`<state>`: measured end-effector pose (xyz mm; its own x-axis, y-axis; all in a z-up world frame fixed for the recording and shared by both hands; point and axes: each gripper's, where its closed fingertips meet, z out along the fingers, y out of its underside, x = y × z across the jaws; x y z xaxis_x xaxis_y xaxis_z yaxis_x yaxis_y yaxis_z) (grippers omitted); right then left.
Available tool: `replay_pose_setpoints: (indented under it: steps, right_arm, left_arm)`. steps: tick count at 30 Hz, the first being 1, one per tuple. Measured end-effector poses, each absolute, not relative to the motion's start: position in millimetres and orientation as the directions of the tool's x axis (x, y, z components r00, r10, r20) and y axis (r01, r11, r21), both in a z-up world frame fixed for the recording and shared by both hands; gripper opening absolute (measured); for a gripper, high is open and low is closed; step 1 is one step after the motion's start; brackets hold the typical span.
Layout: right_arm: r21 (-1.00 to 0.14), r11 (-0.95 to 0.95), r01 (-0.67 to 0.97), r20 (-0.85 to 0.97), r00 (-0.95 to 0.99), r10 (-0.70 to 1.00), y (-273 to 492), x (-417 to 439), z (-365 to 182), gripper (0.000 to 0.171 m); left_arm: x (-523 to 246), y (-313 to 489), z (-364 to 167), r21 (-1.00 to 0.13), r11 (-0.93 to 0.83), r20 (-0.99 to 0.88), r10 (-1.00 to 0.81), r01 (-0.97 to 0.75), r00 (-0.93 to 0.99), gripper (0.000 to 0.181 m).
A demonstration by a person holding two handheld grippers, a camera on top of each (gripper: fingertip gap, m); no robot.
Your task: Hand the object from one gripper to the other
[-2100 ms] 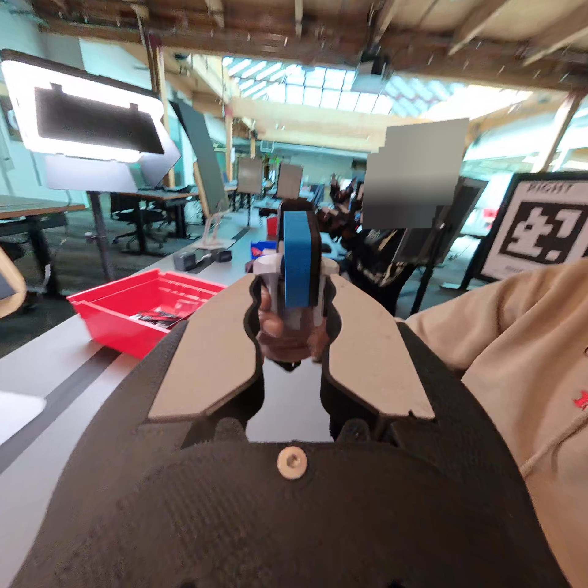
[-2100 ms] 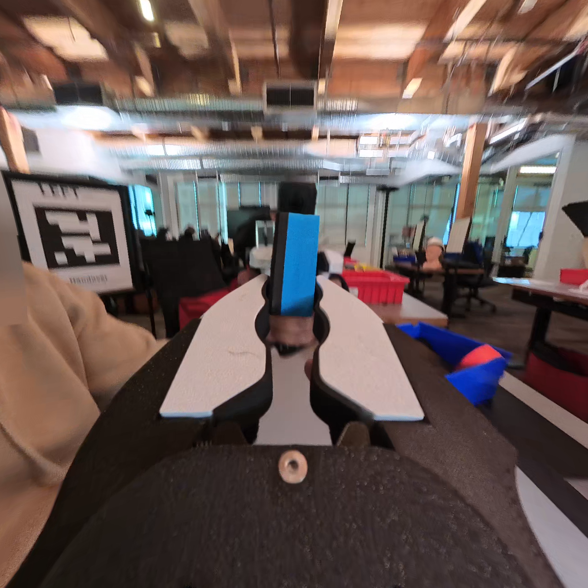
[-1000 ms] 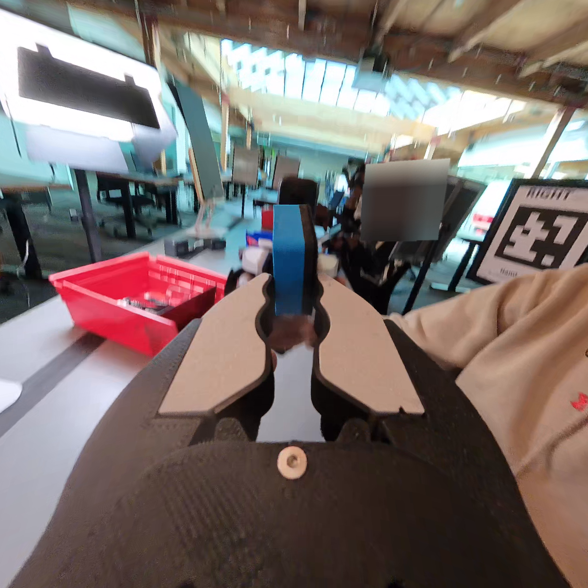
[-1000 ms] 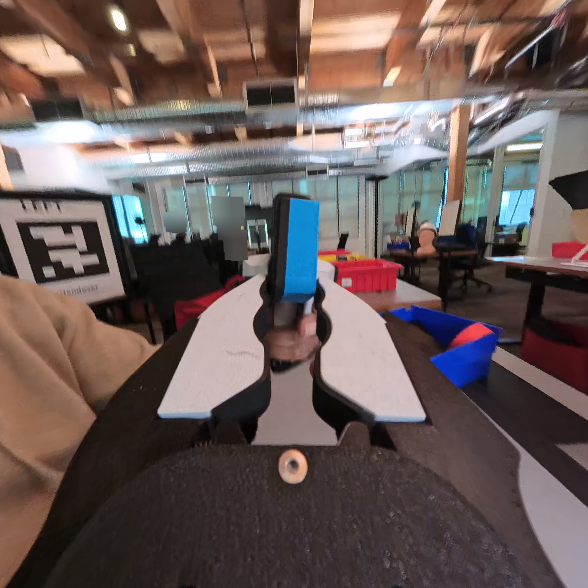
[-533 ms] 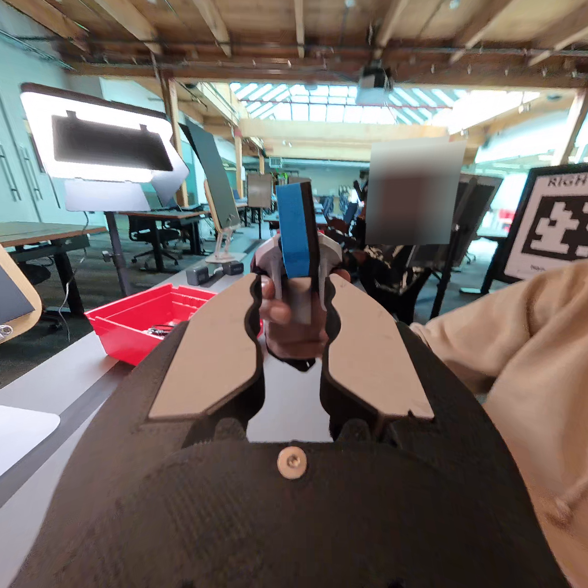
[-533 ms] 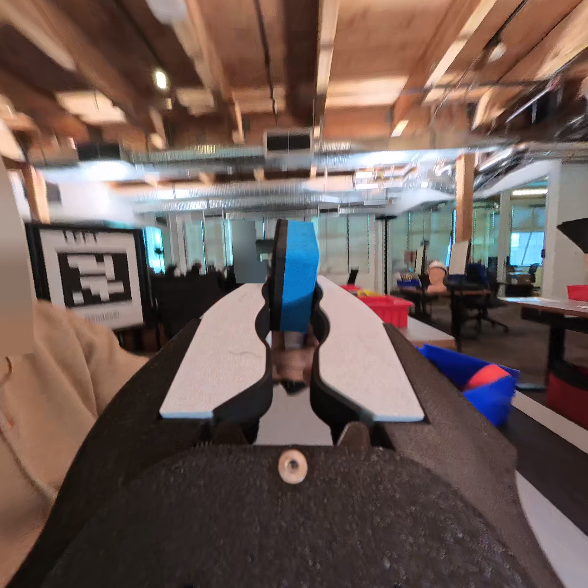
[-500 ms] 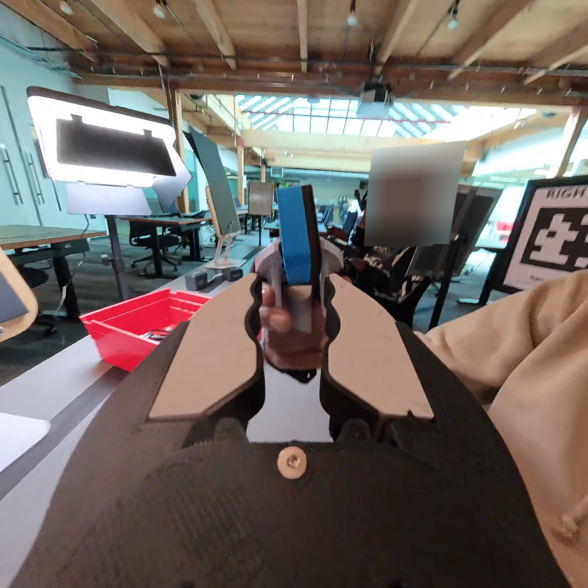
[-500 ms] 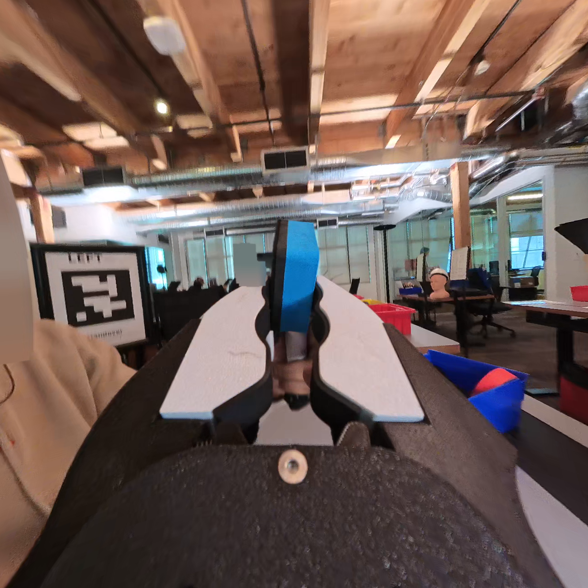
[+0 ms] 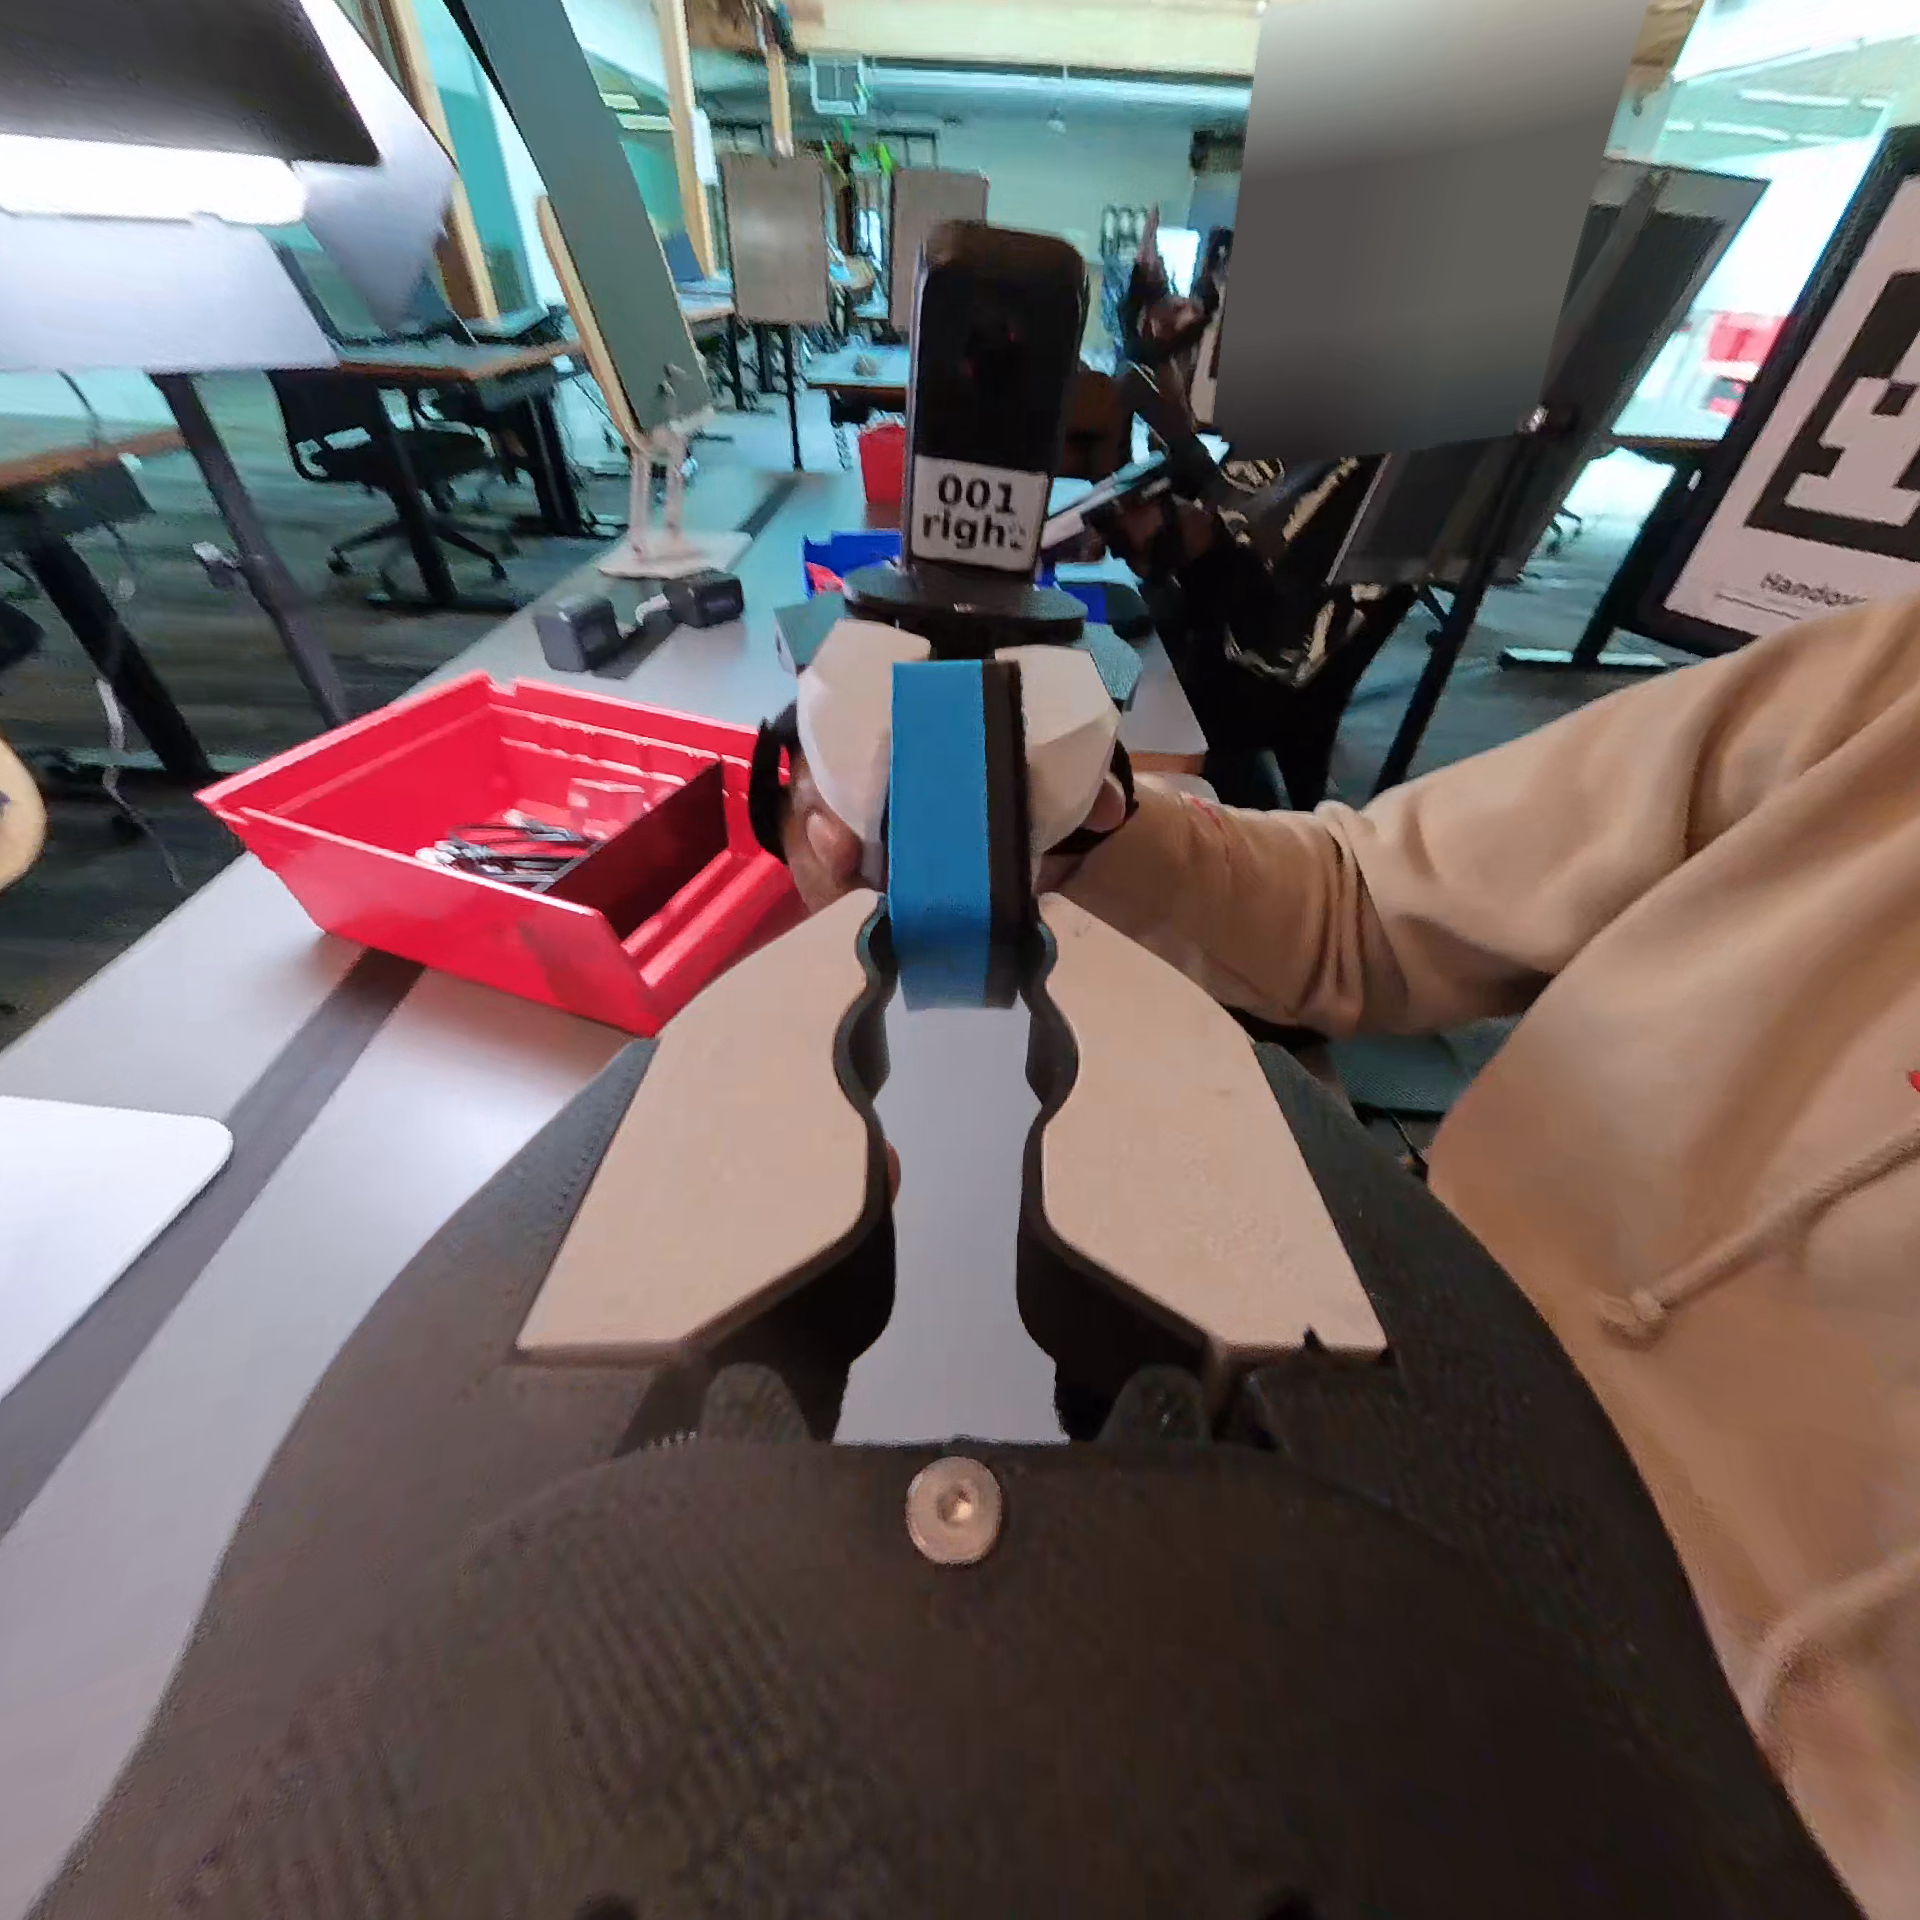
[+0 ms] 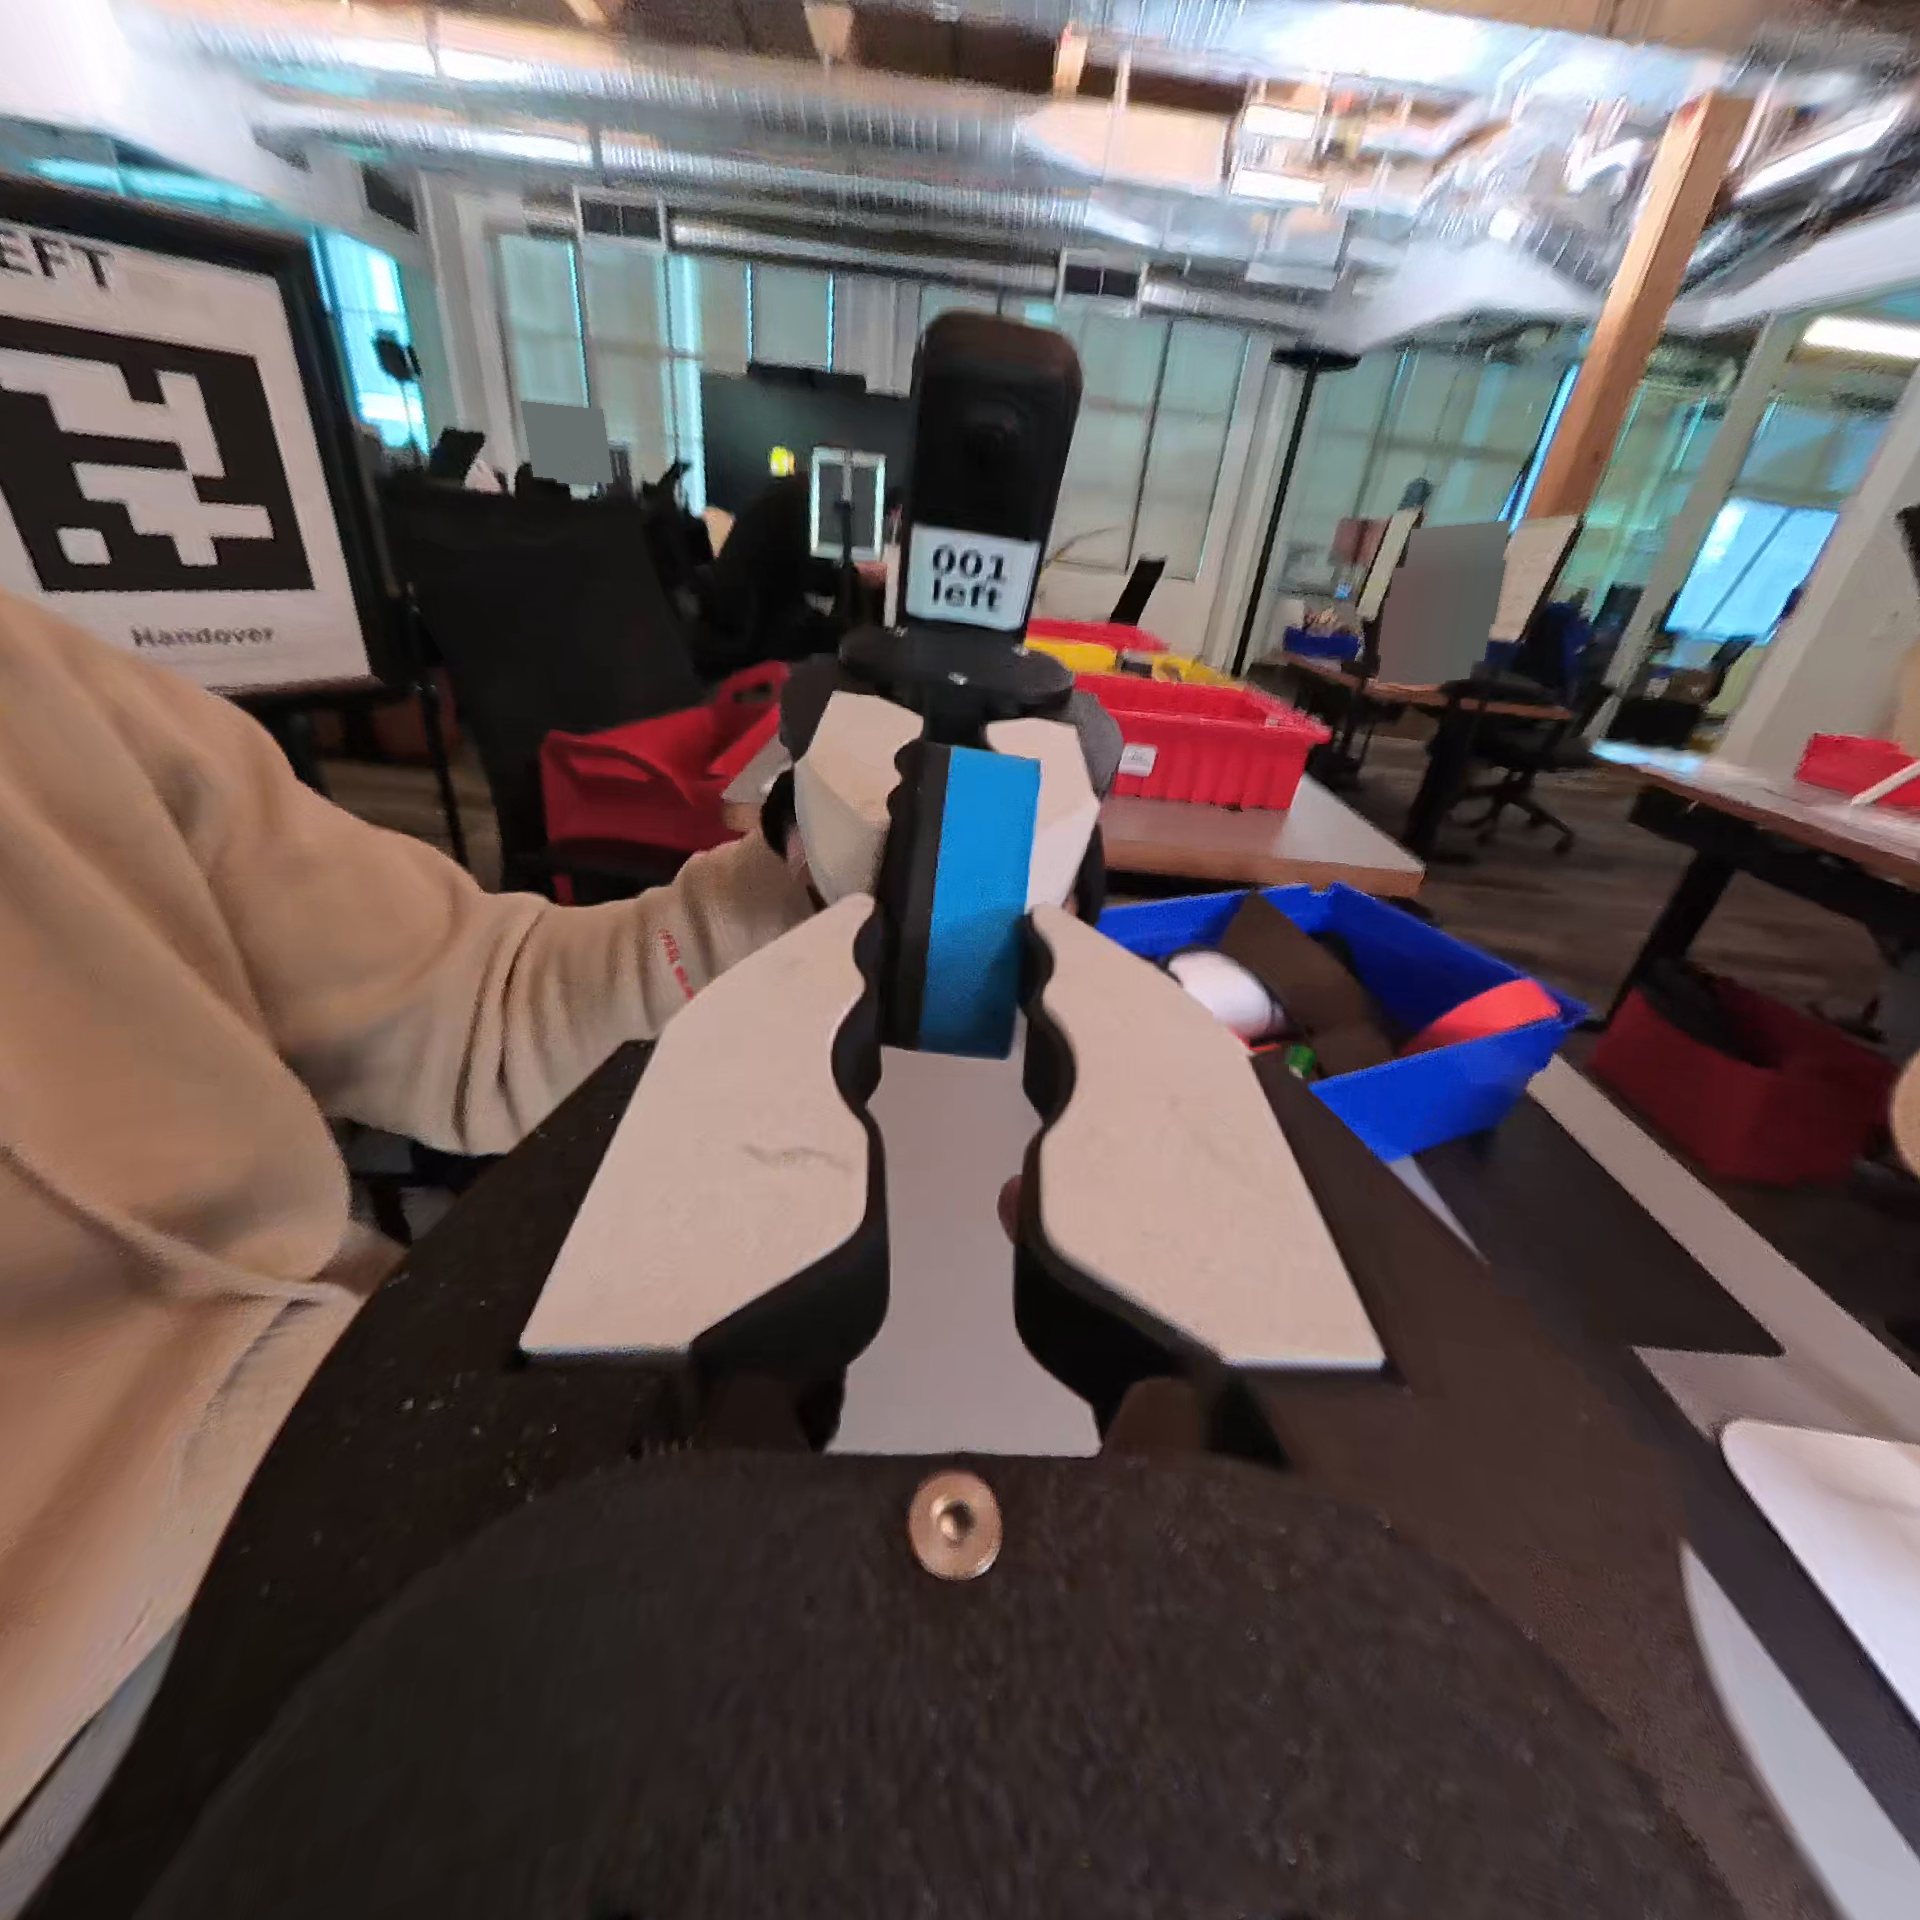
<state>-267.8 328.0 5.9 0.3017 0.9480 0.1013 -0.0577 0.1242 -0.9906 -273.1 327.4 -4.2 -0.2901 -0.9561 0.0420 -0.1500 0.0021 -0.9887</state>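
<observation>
A flat block with a blue face and a black face (image 9: pixel 935 831) stands on edge in the air between the two grippers, which face each other. My left gripper (image 9: pixel 954 940) is shut on its near end. My right gripper (image 9: pixel 956 748) shows beyond it, with white fingers on both sides of the far end. In the right wrist view the block (image 10: pixel 977 894) sits between the tips of my right gripper (image 10: pixel 954 935), which is shut on it. The left gripper (image 10: pixel 951 790) holds the far end there.
A red bin (image 9: pixel 488 831) with small dark items stands on the grey table to the left. A blue bin (image 10: pixel 1455 1039) with several objects stands to the right. A white pad (image 10: pixel 1849 1527) lies near the table edge. Beige sleeves (image 9: pixel 1558 883) reach in. Only a small space, under 4 cm, lies between the two pairs of fingers.
Both views have tilted down from the ceiling toward the table. My left gripper's jaws, wider around the block half a second ago, now press on it. The opposite gripper shows in full.
</observation>
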Motion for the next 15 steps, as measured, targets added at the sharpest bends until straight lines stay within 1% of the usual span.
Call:
replay_pose_setpoints:
  steps: [2, 4, 5, 6, 7, 8, 9, 10, 11, 12, 13, 14, 15]
  right_arm:
    - [-0.99, 0.108, -0.089, 0.075, 0.316, 0.946, 331, -268, 11, 0.022]
    - [-0.964, 0.151, -0.22, 0.067, 0.349, 0.935, 331, -257, 31, 0.022]
    - [-0.937, 0.187, -0.296, 0.065, 0.377, 0.924, 330, -248, 43, 0.022]
    - [-0.909, 0.254, -0.331, 0.091, 0.435, 0.896, 330, -238, 52, 0.022]
    - [-0.894, 0.35, -0.279, 0.166, 0.519, 0.839, 332, -232, 56, 0.022]
    - [-0.878, 0.46, -0.134, 0.291, 0.613, 0.735, 336, -229, 53, 0.022]
    - [-0.828, 0.555, 0.078, 0.45, 0.683, 0.576, 342, -226, 48, 0.022]
    - [-0.725, 0.612, 0.317, 0.619, 0.689, 0.376, 349, -224, 42, 0.022]
    - [-0.568, 0.62, 0.541, 0.77, 0.614, 0.17, 354, -223, 36, 0.022]
    - [-0.391, 0.586, 0.71, 0.871, 0.491, -0.014, 358, -223, 30, 0.022]
    - [-0.24, 0.548, 0.801, 0.919, 0.37, -0.138, 361, -227, 24, 0.022]
    - [-0.154, 0.537, 0.83, 0.939, 0.292, -0.183, 362, -234, 17, 0.022]
    - [-0.118, 0.542, 0.832, 0.947, 0.258, -0.19, 363, -241, 10, 0.022]
  left_arm:
    - [-274, 333, 8, -0.998, -0.003, 0.019, -0.965, -0.058, -0.261, 0.025]
    - [-275, 340, 21, -0.998, -0.047, 0.034, -0.971, 0.049, -0.236, 0.031]
    - [-274, 342, 23, -0.995, -0.079, 0.063, -0.97, 0.059, -0.233, 0.036]
    - [-273, 346, 23, -0.992, -0.116, 0.1, -0.969, 0.059, -0.227, 0.041]
    - [-272, 349, 24, -0.986, -0.156, 0.139, -0.966, 0.061, -0.219, 0.044]
    - [-271, 352, 26, -0.978, -0.194, 0.176, -0.962, 0.07, -0.21, 0.048]
    - [-270, 354, 27, -0.972, -0.223, 0.204, -0.958, 0.074, -0.201, 0.054]
    - [-267, 355, 25, -0.969, -0.238, 0.222, -0.957, 0.065, -0.185, 0.06]
    - [-262, 356, 21, -0.97, -0.238, 0.229, -0.96, 0.043, -0.163, 0.067]
    - [-257, 357, 15, -0.974, -0.227, 0.223, -0.965, 0.017, -0.135, 0.073]
    - [-253, 359, 9, -0.977, -0.215, 0.214, -0.971, -0.004, -0.104, 0.076]
    - [-250, 362, 4, -0.977, -0.212, 0.212, -0.973, -0.017, -0.087, 0.076]
    - [-247, 362, -1, -0.974, -0.224, 0.225, -0.97, -0.029, -0.092, 0.074]
